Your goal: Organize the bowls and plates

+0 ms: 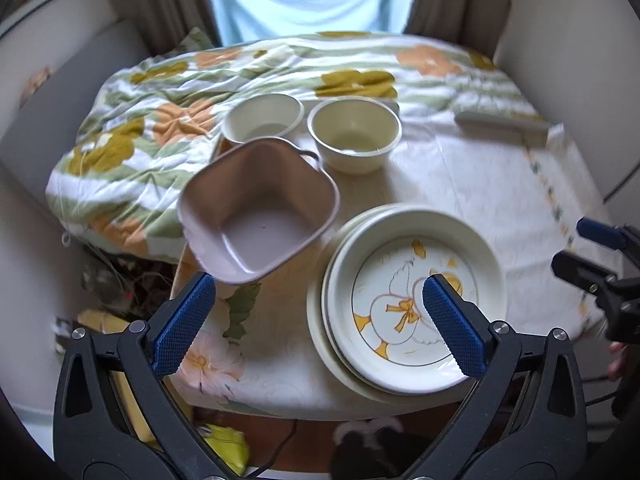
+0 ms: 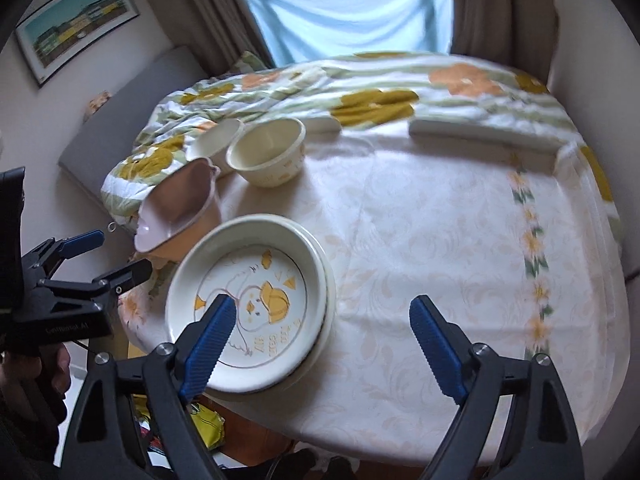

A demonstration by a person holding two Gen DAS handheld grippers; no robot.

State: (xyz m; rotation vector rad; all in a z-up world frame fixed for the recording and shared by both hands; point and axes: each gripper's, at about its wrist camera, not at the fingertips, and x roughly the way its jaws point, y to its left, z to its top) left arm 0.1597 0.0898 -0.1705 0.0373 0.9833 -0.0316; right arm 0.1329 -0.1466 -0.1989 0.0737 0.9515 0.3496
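While the left tongs [image 1: 318, 322] hang with jaws wide apart and nothing between them, the left wrist view shows the task's things gathered on the near left part of the table [image 1: 460, 184]. The plates [image 1: 416, 300] lie stacked, a duck-painted one on top of at least one plainer plate, close to the table's near edge. A pink square bowl [image 1: 260, 208] sits tilted just beside them, leaning on the rumpled floral quilt [image 1: 140, 148] and hanging partly past the table edge. Behind it stand two cream round bowls [image 1: 354, 134], side by side and upright. The right tongs [image 1: 600, 264] show at the right edge.

In the right wrist view, the right tongs [image 2: 320, 348] are likewise spread and empty, one finger over the plate's near rim, the other over bare cloth. The left tongs [image 2: 108, 254] reach in from the left, close to the pink bowl's low corner; whether they touch it I cannot tell.

I judge all this ware stiff, glossy and slippery, and breakable if it is ceramic; the material is not certain. The plates are probably the heaviest, best pinched at the raised rim. The round bowls look light; one wall between the fingers should do. The pink bowl seems least steady, so its upper rim is the safest hold.
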